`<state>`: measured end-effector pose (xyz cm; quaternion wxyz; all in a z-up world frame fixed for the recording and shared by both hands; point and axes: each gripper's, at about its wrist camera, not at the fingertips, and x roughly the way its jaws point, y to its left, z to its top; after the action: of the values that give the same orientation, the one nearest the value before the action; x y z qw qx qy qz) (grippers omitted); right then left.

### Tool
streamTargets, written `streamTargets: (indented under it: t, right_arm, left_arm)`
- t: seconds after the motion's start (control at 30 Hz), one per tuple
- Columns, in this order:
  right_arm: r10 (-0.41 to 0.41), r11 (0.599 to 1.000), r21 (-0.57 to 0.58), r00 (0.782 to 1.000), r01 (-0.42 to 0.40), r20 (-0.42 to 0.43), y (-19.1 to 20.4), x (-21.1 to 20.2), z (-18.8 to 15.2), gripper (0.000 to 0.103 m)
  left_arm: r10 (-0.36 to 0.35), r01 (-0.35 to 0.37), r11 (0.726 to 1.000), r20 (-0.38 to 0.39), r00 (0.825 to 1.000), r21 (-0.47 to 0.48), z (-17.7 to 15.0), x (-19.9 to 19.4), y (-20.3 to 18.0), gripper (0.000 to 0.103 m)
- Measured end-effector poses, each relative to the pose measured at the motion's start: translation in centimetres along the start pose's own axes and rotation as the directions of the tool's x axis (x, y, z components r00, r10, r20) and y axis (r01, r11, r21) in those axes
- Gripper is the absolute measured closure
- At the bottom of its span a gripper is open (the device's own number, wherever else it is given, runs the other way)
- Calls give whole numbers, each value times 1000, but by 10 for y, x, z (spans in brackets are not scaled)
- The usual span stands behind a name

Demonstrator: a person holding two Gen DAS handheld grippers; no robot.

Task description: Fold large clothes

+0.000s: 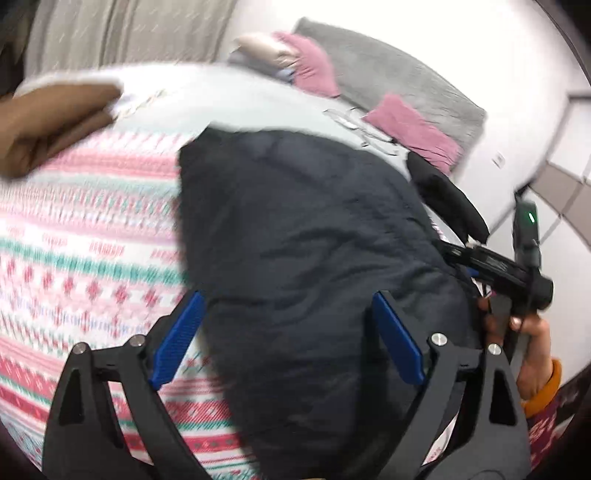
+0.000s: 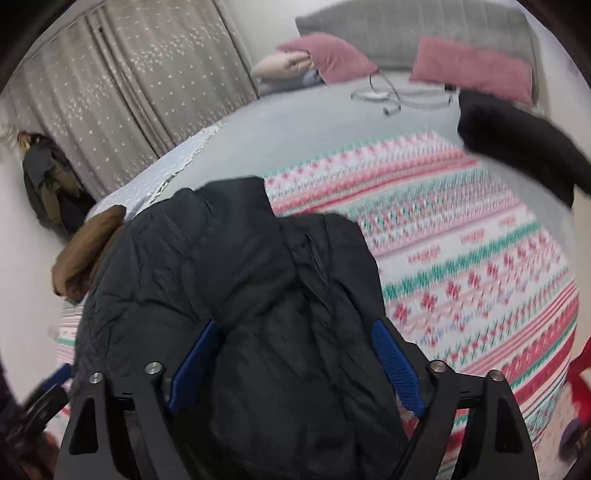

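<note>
A large black padded jacket (image 1: 306, 240) lies on a pink, white and green patterned blanket (image 1: 92, 236) on a bed. My left gripper (image 1: 288, 332) is open, its blue pads either side of the jacket's near part. In the right wrist view the jacket (image 2: 229, 280) lies bunched, with a brown fur hood trim (image 2: 88, 251) at its left. My right gripper (image 2: 295, 354) is open, its jaws wide around the jacket's near edge. The right gripper's body and the hand holding it (image 1: 517, 280) show at the jacket's right side in the left wrist view.
Pink pillows (image 2: 472, 70) and a grey headboard (image 2: 406, 29) stand at the far end. A grey cable (image 2: 391, 96) lies on the sheet. Another black garment (image 2: 517, 147) lies at the right. Curtains (image 2: 129, 85) hang at the left. A brown piece (image 1: 51, 122) lies far left.
</note>
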<state>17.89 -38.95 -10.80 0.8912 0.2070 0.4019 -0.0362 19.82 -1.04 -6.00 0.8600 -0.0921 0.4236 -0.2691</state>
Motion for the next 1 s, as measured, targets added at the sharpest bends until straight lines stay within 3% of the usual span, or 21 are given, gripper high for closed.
streamTargets:
  t: [0.1, 0.2, 0.33, 0.4, 0.47, 0.57, 0.7, 0.77, 0.9, 0.93, 1.0]
  right_arm:
    - [62, 997, 47, 996, -59, -65, -14, 11, -6, 10]
    - [171, 979, 134, 976, -154, -133, -28, 20, -15, 8]
    - [352, 908, 310, 914, -282, -201, -55, 44, -23, 6]
    - [401, 880, 358, 892, -313, -207, -62, 50, -27, 6]
    - [444, 854, 395, 870, -340, -212, -66, 54, -30, 6]
    - [456, 848, 395, 865, -352, -208, -69, 56, -31, 6]
    - [455, 855, 372, 867, -362, -204, -67, 55, -32, 9]
    - [471, 846, 380, 858, -375, -203, -65, 55, -34, 16]
    - [527, 808, 414, 828, -419, -190, -65, 62, -38, 37]
    - [531, 807, 407, 827, -428, -184, -63, 60, -38, 44]
    - [511, 822, 378, 844, -425, -162, -58, 52, -36, 55]
  left_arm:
    - [-56, 50, 993, -53, 997, -106, -3, 9, 17, 11]
    - [-126, 109, 976, -84, 988, -191, -4, 20, 25, 11]
    - [-154, 134, 967, -82, 985, -217, -6, 31, 26, 8]
    - [-174, 150, 958, -82, 981, -243, -7, 36, 29, 5]
    - [-224, 185, 932, -95, 970, -312, -11, 46, 36, 2]
    - [-323, 246, 866, -111, 940, -435, -22, 61, 48, 0]
    - [-321, 255, 874, -99, 942, -414, -23, 62, 43, 0]
    - [-329, 268, 874, -89, 940, -404, -24, 62, 39, 6]
    - [-287, 247, 896, -57, 956, -370, -21, 54, 26, 30]
    - [-264, 233, 909, -45, 963, -344, -19, 50, 22, 38]
    - [-199, 188, 950, -21, 980, -249, -8, 39, 5, 46]
